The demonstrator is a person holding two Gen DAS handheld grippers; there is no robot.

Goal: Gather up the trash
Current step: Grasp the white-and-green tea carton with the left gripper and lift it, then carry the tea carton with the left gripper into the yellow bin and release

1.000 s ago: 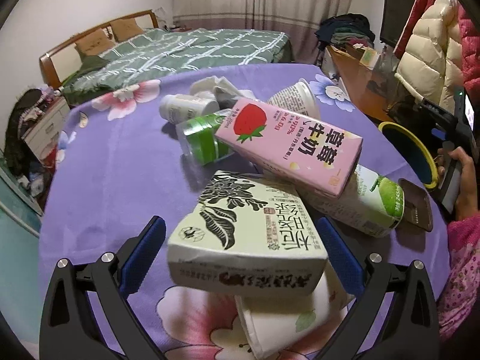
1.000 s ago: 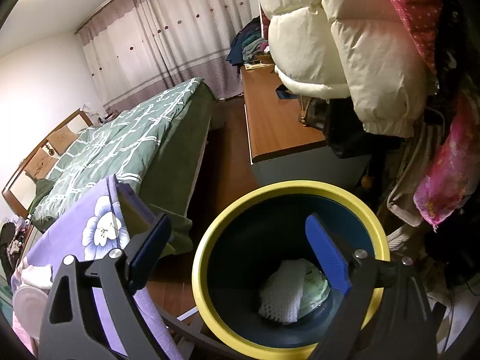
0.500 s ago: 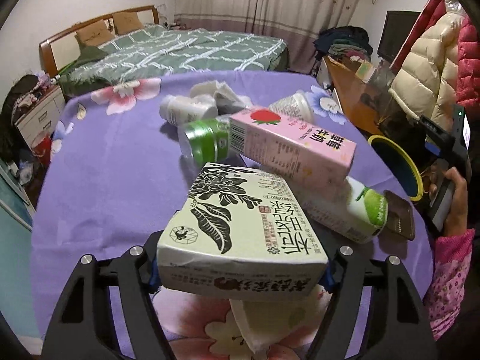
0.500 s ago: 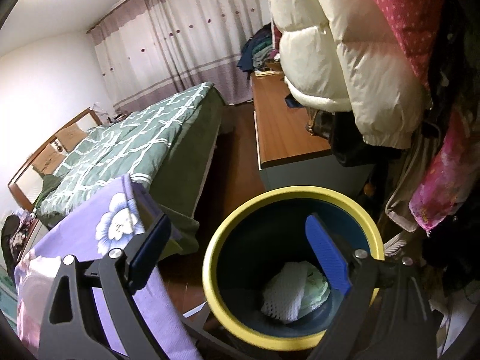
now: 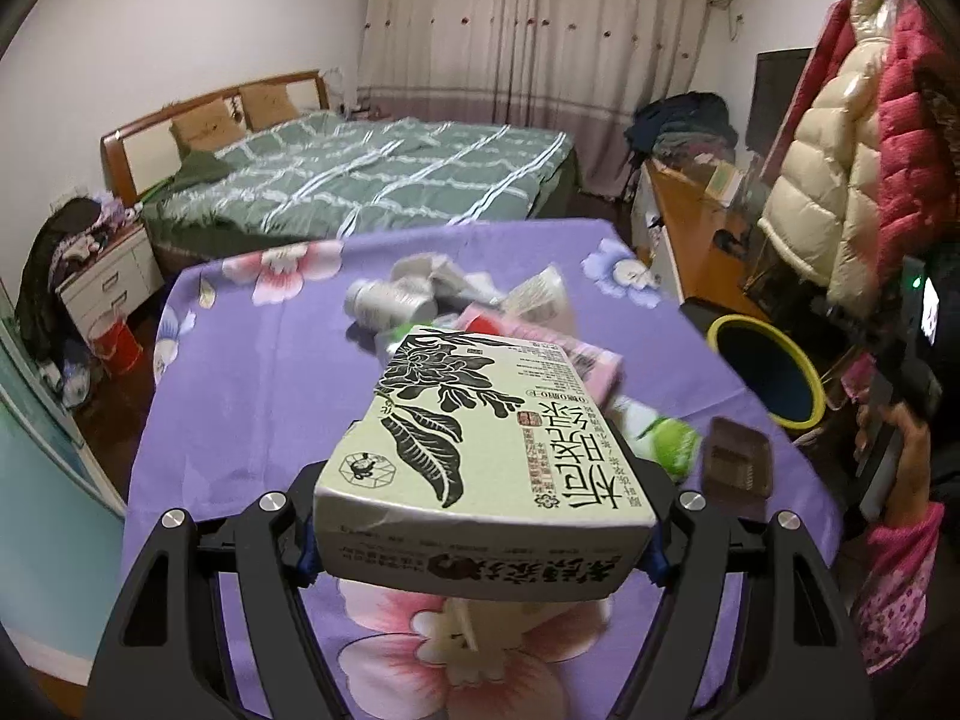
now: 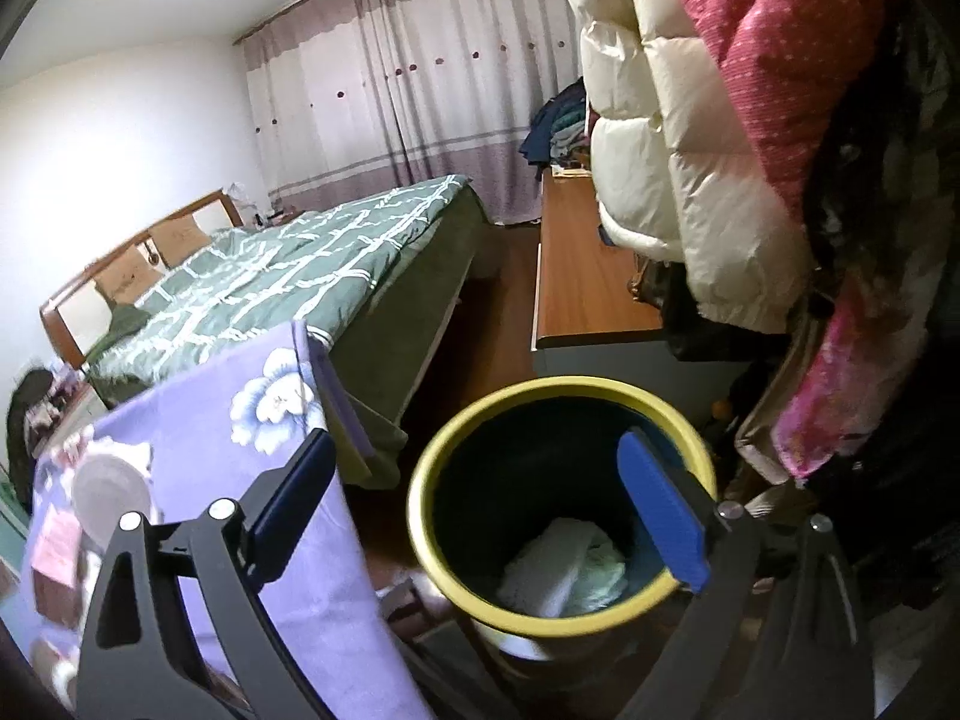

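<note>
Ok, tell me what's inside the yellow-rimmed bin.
In the yellow-rimmed bin, a crumpled white and pale green wad lies on the bottom. The near wall and the open right gripper hide part of the floor, so more trash may lie unseen.

We hold two black plastic two-finger grippers: the left gripper (image 5: 480,546) and the right gripper (image 6: 480,510) carry blue pads (image 6: 660,516), silver screws (image 5: 272,501), triangular cut-outs. Our sleeve (image 5: 894,588) is pink, dotted.

Left hand-held gripper (image 5: 480,546) clamped, right hand-held gripper (image 6: 480,516) agape
</note>
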